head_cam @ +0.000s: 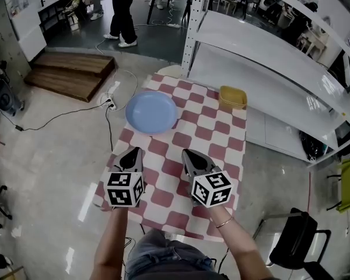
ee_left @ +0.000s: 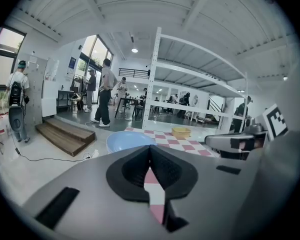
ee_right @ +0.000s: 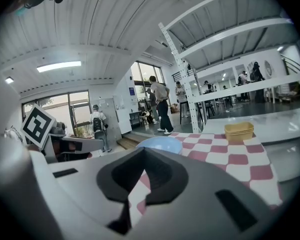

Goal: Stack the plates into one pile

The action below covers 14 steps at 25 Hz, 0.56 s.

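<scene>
1. One round light-blue plate (head_cam: 151, 112) lies flat on the far left part of the desk (head_cam: 217, 140), close to its left edge. A red-and-white checked cloth covers the desk.
2. One yellow square dish (head_cam: 233, 97) sits at the far right corner, well apart from the plate. Ridges on its side suggest a stack, but I cannot tell how many are in it.
3. Two grippers are held side by side over the near half of the desk, the left gripper (head_cam: 133, 152) and the right gripper (head_cam: 190, 154). Both point toward the dishes.
4. Both grippers are clenched, jaw tips together, grasping nothing.
5. One white shelving rack (head_cam: 262, 45) stands at the desk's right. One set of wooden steps (head_cam: 70, 72) lies far left, and one person (head_cam: 123, 10) stands beyond.
</scene>
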### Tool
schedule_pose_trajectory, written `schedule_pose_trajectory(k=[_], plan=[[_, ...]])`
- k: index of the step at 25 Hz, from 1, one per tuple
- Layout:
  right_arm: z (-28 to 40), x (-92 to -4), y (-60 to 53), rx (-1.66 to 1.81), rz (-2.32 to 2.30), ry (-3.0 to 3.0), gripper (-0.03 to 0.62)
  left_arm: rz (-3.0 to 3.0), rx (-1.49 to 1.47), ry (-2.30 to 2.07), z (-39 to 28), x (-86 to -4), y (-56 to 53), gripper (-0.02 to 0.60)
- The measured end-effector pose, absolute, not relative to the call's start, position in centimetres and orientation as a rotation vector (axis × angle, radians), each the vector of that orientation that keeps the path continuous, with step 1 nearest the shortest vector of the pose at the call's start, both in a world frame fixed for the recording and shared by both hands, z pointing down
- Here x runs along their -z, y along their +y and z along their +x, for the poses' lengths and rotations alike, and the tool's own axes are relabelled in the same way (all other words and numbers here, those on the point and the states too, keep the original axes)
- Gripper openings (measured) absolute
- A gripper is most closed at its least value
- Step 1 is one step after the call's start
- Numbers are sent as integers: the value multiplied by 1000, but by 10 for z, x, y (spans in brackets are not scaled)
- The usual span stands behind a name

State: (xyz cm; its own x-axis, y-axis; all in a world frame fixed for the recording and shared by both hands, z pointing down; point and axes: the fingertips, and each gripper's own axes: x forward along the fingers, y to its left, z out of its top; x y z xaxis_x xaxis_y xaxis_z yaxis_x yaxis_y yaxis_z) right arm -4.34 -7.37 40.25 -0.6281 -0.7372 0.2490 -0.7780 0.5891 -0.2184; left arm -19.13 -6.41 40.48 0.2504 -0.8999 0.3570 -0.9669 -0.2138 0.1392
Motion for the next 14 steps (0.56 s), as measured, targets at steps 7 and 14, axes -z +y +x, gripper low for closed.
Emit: schedule_pose_trajectory(k=[7, 14], plan=[[-32, -397, -53, -445, 1319, -2681, 9, 2203, -267, -1745, -186, -399, -39, 17], [-24, -395, -40, -454, 1348, -2686, 9, 2199, -257, -1751, -183, -398, -21, 17]])
